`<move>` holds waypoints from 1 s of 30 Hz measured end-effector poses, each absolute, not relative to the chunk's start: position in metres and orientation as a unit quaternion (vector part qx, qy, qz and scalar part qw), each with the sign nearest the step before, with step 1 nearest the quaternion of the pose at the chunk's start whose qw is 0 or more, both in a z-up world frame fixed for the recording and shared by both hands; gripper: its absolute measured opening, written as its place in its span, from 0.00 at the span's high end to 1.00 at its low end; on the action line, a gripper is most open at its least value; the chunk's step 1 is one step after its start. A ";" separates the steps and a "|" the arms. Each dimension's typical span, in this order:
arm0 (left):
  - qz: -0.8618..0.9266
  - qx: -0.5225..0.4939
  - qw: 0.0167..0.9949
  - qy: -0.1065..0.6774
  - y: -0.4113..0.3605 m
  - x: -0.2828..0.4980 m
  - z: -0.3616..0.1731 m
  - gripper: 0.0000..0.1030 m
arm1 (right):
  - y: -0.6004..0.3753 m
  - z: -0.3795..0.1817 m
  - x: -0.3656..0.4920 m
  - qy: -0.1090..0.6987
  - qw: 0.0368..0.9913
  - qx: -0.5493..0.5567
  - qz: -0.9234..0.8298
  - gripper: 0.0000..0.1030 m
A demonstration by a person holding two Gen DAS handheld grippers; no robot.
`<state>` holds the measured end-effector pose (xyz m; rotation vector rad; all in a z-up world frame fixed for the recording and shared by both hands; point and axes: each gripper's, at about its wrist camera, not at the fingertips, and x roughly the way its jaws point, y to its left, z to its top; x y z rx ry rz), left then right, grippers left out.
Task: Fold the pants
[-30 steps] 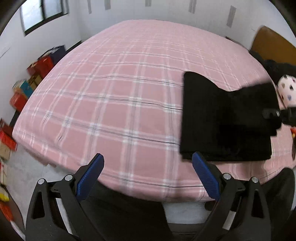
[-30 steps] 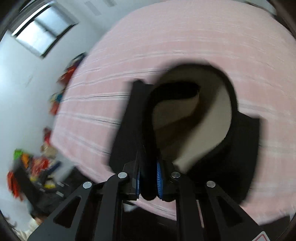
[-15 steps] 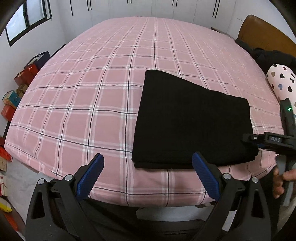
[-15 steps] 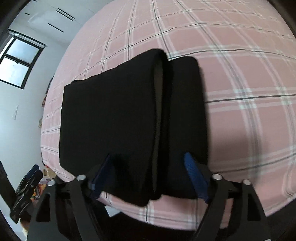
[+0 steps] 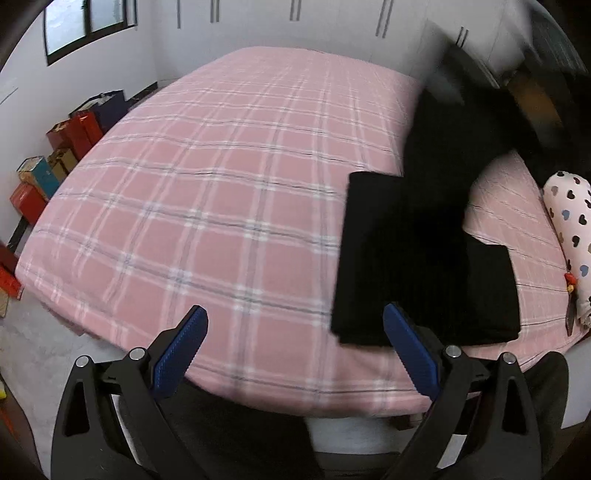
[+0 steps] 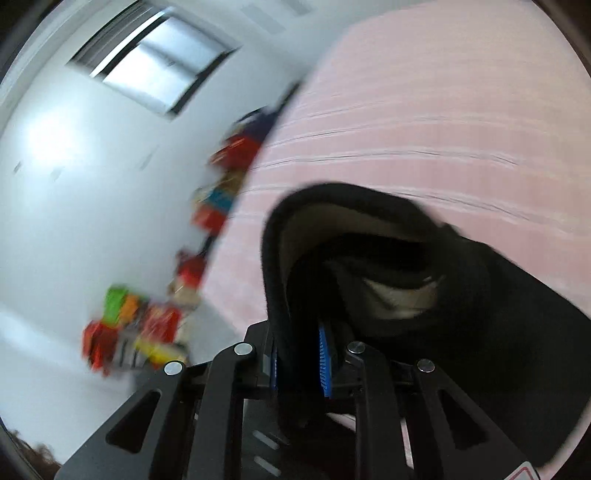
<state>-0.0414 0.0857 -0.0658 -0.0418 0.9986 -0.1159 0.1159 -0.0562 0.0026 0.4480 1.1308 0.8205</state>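
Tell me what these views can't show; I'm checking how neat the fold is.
- Left wrist view: the lifted part of the black pants is smeared by motion; its edges are unreadable.
- Right wrist view: pants fill the right gripper, hiding the fold beneath.
- The right gripper itself is blurred out in the left view.

white walls (image 5: 155,48), window (image 5: 88,22), pink plaid bed (image 5: 207,192)

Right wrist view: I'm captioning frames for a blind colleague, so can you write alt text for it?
The right gripper, its jaws having just closed, is shut on a fold of the black pants, lifting it so the pale lining shows, above a pink bed. The frame is motion-blurred; a window and colourful boxes by a white wall show on the left.
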 end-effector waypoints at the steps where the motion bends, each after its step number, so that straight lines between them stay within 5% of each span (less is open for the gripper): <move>1: -0.051 -0.021 0.876 0.480 0.091 -0.044 -0.067 0.09 | -0.009 0.011 0.123 0.516 0.732 0.177 0.408 0.83; 4: -0.022 -0.034 0.870 0.491 0.120 -0.052 -0.075 0.09 | 0.083 0.008 0.134 0.539 0.709 0.113 0.441 0.69; 7: 0.017 -0.056 0.862 0.504 0.152 -0.055 -0.086 0.09 | 0.127 0.011 0.136 0.539 0.714 0.070 0.441 0.67; 9: 0.040 -0.073 0.857 0.509 0.173 -0.056 -0.094 0.09 | 0.108 0.023 0.134 0.512 0.731 0.077 0.444 0.53; 11: 0.056 -0.089 0.853 0.511 0.190 -0.052 -0.103 0.09 | 0.066 0.028 0.129 0.483 0.779 0.064 0.394 0.28; 20: 0.086 -0.189 0.844 0.495 0.241 0.015 -0.126 0.09 | -0.107 -0.096 0.063 0.540 0.824 -0.014 0.167 0.27; 30: 0.130 -0.195 0.820 0.522 0.248 0.061 -0.171 0.13 | -0.070 -0.172 0.054 0.538 0.821 -0.139 0.134 0.27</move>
